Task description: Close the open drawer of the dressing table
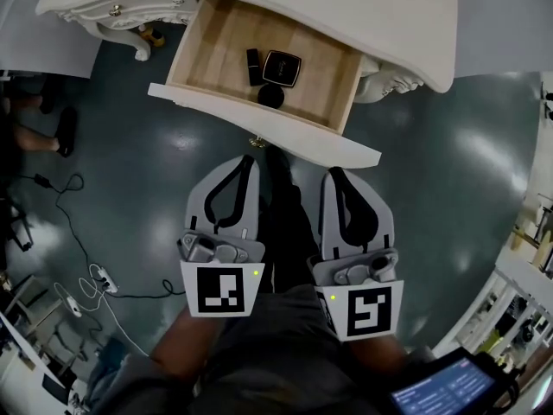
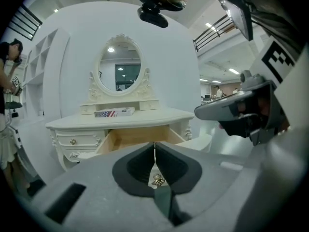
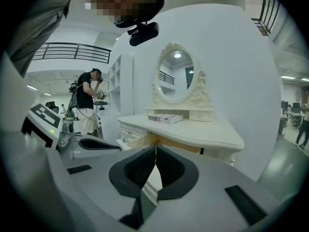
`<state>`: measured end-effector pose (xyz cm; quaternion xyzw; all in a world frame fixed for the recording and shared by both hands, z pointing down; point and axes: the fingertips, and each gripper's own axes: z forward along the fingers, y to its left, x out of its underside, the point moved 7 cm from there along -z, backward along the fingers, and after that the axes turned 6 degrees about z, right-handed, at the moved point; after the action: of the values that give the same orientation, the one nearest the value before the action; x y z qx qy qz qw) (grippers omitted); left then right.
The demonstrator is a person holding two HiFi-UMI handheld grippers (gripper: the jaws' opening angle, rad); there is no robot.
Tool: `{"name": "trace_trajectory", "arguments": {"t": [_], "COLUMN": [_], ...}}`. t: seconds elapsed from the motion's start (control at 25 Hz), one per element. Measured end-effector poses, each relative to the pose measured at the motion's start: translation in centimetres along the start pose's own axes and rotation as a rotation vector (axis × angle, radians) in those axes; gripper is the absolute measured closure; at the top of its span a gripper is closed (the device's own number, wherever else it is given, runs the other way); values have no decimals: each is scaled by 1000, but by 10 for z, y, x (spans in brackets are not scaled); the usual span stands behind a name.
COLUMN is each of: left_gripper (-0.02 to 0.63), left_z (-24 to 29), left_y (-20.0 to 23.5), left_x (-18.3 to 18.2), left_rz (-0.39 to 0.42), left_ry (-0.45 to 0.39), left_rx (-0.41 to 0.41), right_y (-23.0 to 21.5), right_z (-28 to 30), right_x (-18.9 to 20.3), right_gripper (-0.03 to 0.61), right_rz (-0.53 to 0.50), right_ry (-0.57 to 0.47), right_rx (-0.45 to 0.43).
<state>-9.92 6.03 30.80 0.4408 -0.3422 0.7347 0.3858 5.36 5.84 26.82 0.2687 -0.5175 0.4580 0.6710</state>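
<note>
The white dressing table [image 1: 363, 15] stands ahead with its wooden drawer [image 1: 200, 54] pulled out. In the drawer lie a black tube, a dark compact [image 1: 282, 67] and a round black item. The drawer's white front panel [image 1: 216, 106] carries a small gold knob [image 1: 253, 143]. My left gripper [image 1: 250, 159] is shut and empty, its tips just short of that knob, which shows through the jaw hollow in the left gripper view as the knob [image 2: 157, 180]. My right gripper [image 1: 333, 173] is also shut and empty, a little short of the front panel's right part [image 3: 153, 180].
Cables and a power strip [image 1: 97, 277] lie on the floor at left, near a person's legs [image 1: 39, 132]. A person [image 3: 88, 103] stands left of the table. An oval mirror [image 2: 119, 71] and a small box [image 2: 114, 112] top the table. A lit screen [image 1: 441, 389] sits at lower right.
</note>
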Motion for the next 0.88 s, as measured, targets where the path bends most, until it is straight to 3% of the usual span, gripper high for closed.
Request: {"name": "trace_trajectory", "arguments": {"t": [0.24,0.36,0.44,0.88], "left_gripper": [594,495,468,457], "left_z": [14,20,23,42], "left_y": [-5,-8,-9,-5], "left_x": [12,17,21,36], "left_rz": [-12,-26,-28,-30], "left_ry": [3,-1,3,19], "left_rx": [27,41,54,85], "right_y": [-5,-7,-7,-12], "right_z": [4,8,10,22], "right_x": [3,3,3,4], "right_gripper": [563,563,563,563], "right_rz": [3,5,6,2], "right_ry": [-12,-11,-11,-12], "right_rx": [-13,-16,-17,-22]}}
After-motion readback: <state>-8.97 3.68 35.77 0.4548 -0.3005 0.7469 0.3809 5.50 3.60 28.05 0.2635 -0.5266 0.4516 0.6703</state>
